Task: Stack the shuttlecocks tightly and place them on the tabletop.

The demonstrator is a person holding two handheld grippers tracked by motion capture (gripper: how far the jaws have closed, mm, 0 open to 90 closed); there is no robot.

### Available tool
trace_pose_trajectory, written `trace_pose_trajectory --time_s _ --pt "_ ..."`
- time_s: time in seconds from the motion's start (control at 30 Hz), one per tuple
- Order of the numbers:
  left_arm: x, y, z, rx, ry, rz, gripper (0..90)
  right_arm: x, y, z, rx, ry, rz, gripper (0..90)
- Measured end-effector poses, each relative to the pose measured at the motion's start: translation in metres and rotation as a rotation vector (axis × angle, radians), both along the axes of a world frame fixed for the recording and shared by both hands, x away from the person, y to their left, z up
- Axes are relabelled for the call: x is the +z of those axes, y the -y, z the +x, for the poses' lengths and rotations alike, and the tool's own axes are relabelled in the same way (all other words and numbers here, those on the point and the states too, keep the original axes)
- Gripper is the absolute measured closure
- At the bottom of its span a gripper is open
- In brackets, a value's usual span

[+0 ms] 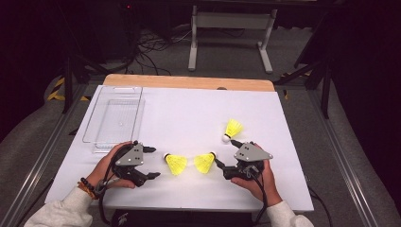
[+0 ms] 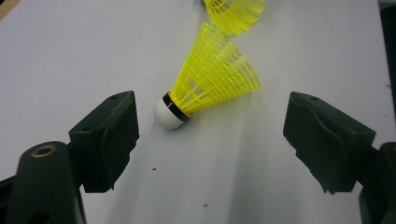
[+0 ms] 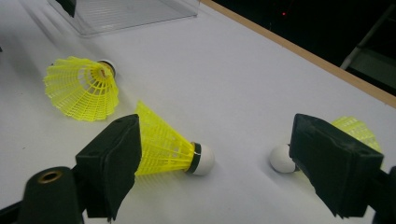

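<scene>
Three yellow plastic shuttlecocks with white corks lie on the white table top (image 1: 189, 106). My left gripper (image 1: 152, 162) is open just left of the nearest shuttlecock (image 1: 176, 164). In the left gripper view that shuttlecock (image 2: 215, 79) lies on its side ahead of the open jaws, its cork toward the left jaw and touching neither. My right gripper (image 1: 226, 152) stands open between the middle shuttlecock (image 1: 204, 162) and the far one (image 1: 232, 128). In the right gripper view the middle shuttlecock (image 3: 168, 149) rests by the left jaw, and the far one (image 3: 357, 130) is half hidden behind the right jaw.
A clear plastic tray (image 1: 116, 116) sits on the table's left side, beyond my left hand, also seen as a tray (image 3: 130, 11) in the right gripper view. A wooden strip (image 1: 189, 82) borders the far edge. Cables and a white stand (image 1: 231, 28) lie on the floor behind.
</scene>
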State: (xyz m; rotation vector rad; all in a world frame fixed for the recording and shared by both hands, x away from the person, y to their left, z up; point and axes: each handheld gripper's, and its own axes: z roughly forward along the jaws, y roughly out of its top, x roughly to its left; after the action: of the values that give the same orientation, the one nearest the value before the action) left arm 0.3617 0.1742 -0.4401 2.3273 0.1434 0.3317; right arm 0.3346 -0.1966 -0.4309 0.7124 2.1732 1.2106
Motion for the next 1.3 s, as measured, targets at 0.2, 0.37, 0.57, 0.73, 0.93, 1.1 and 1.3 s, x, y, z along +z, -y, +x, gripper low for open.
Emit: trace_pose_trajectory --time_s 0.2,0.37,0.57,0.73,0.93,1.1,1.3 --pt "-0.003 0.021 0.015 -0.041 -0.034 0.085 16.8 -0.003 -0.001 0.001 0.017 -0.03 -0.009 17.9" --pt "-0.007 0.036 0.022 -0.063 -0.05 0.109 14.9 -0.002 0.0 0.0 0.016 -0.015 0.02 20.7" --pt "-0.012 0.051 0.026 -0.099 -0.066 0.13 14.3 -0.002 0.001 0.001 0.021 -0.029 0.03 20.7" --pt "-0.017 0.057 0.029 -0.092 -0.078 0.144 16.3 -0.003 0.0 0.001 0.029 -0.03 0.021 20.5" --pt "-0.024 0.064 0.032 -0.081 -0.105 0.181 19.0 -0.004 -0.001 0.001 0.035 -0.041 0.011 20.4" --pt "-0.027 0.067 0.032 -0.074 -0.109 0.181 24.2 -0.004 -0.002 0.001 0.043 -0.038 0.004 20.6" --pt "-0.026 0.065 0.033 -0.053 -0.107 0.16 28.8 -0.004 -0.002 0.0 0.041 -0.034 -0.001 20.7"
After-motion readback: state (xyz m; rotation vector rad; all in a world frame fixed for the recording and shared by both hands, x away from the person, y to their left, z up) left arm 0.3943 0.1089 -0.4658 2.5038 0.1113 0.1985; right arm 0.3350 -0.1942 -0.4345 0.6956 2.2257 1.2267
